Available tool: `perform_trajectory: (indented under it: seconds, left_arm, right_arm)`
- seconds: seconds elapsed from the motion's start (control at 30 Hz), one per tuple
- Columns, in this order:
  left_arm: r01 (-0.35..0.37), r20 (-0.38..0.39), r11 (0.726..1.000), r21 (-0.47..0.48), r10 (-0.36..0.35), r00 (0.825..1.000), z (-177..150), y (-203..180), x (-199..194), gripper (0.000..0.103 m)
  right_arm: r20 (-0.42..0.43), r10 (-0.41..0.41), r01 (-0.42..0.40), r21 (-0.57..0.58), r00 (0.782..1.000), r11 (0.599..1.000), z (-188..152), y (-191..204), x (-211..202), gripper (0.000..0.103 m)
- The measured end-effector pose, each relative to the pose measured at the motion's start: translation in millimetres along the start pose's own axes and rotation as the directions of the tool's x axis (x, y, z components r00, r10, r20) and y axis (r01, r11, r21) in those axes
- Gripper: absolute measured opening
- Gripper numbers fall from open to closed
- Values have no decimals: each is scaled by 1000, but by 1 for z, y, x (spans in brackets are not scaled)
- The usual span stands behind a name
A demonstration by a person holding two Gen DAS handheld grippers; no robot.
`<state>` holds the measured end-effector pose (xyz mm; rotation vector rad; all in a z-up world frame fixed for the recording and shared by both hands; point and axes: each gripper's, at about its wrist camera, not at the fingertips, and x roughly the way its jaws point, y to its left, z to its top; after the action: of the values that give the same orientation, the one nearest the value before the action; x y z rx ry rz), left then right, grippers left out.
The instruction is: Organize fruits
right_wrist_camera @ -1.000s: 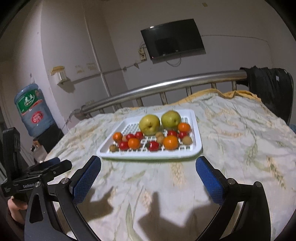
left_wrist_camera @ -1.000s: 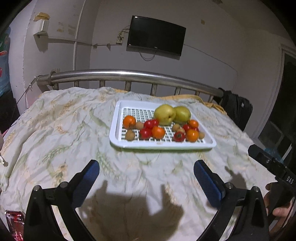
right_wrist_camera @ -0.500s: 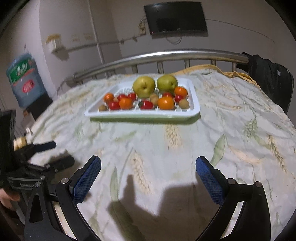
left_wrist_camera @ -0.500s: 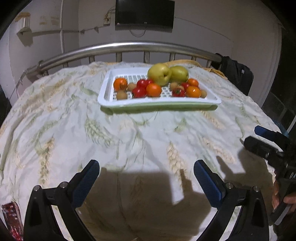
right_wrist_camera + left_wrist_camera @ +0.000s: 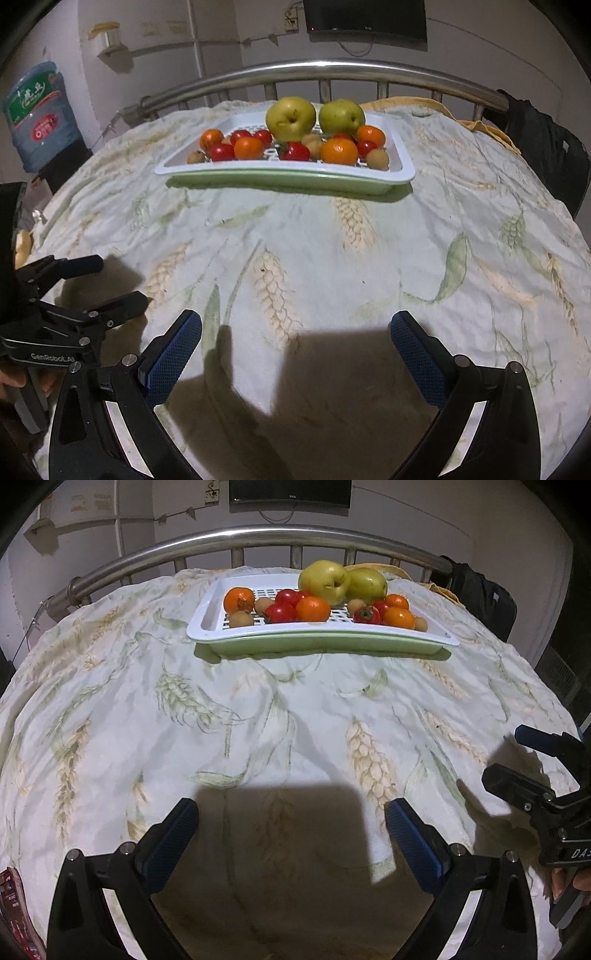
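Observation:
A white slotted tray (image 5: 207, 622) (image 5: 400, 146) on a green under-tray sits on the far part of the bed. In it lie two yellow-green pears (image 5: 325, 579) (image 5: 291, 118), several oranges (image 5: 313, 609) (image 5: 339, 150), red tomatoes (image 5: 280, 613) (image 5: 294, 151) and small brown fruits (image 5: 242, 619) (image 5: 377, 159). My left gripper (image 5: 291, 819) is open and empty, low over the sheet, well short of the tray. My right gripper (image 5: 295, 332) is likewise open and empty, beside it. Each gripper shows at the edge of the other's view.
The bed carries a pale sheet with wheat print (image 5: 258, 709). A steel rail (image 5: 258, 535) runs behind the tray. A dark bag (image 5: 543, 147) hangs at the right, a water bottle (image 5: 37, 114) stands at the left, and a TV (image 5: 365, 18) is on the wall.
Both grippers have dropped lower and moved forward toward the tray, which now looks larger and higher in each view. Both stayed open.

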<state>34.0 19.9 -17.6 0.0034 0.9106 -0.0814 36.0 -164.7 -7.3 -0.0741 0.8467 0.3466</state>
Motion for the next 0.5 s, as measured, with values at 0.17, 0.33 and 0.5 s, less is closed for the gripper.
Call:
perform_trajectory:
  seconds: [0.17,0.33,0.5]
  left_arm:
    - [-10,-10,1000,7,10,1000,0,-1,2,103]
    - [-16,-28,1000,8,16,999,0,-1,6,103]
    - [-29,-35,999,17,29,999,0,-3,8,103]
  right_arm:
    - [-41,-22,23,3,999,1000,-2,0,6,103]
    - [-91,-56,57,0,994,998,-5,1,15,103]
    - [-109,-92,91,-12,990,996,-6,2,18,103]
